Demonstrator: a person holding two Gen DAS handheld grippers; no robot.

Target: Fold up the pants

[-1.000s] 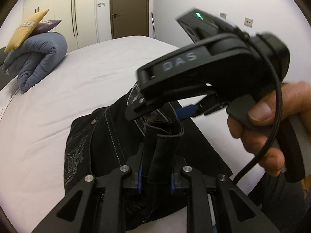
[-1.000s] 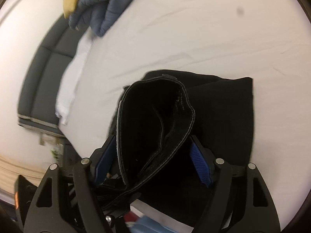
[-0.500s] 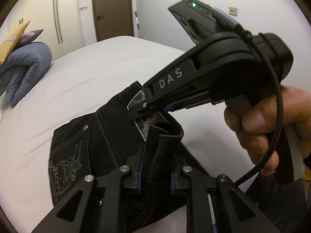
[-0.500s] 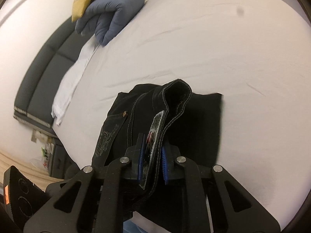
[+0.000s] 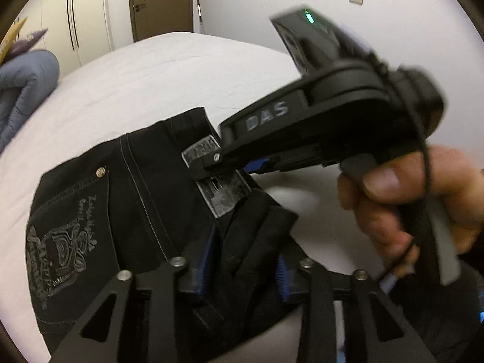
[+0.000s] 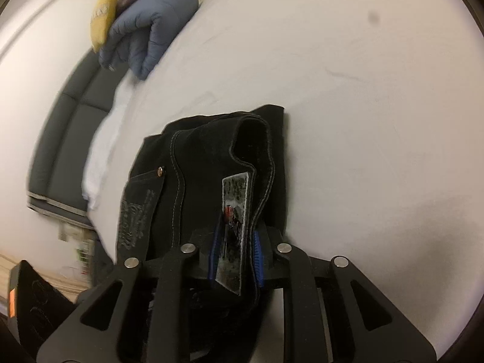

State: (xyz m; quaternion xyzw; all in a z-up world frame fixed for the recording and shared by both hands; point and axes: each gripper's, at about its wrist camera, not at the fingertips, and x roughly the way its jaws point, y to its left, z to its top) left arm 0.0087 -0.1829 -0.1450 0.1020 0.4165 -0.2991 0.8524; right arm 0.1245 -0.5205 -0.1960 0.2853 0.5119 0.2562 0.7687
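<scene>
Black pants (image 5: 145, 199) lie folded on the white bed, waistband toward me, with a silver embroidered back pocket (image 5: 57, 248) and a grey label patch (image 5: 220, 187). My left gripper (image 5: 242, 266) has its jaws parted, with a bunched fold of the black cloth between the blue pads. My right gripper (image 6: 234, 254) is shut on the pants (image 6: 211, 157) at the waistband, pinching the label patch (image 6: 234, 211). In the left wrist view the right gripper (image 5: 211, 163) reaches in from the right, held by a hand (image 5: 402, 211).
The white bed (image 6: 348, 75) stretches ahead. A rolled blue duvet (image 6: 151, 33) with a yellow cushion (image 6: 104, 18) lies at its far end. A grey headboard or bench (image 6: 60, 139) runs along the left side. Wardrobes and a door (image 5: 160, 0) stand behind.
My left gripper's jaws have opened wider around the cloth. The right gripper, shut on the waistband since half a second ago, has shifted slightly. The pants lie flatter on the bed.
</scene>
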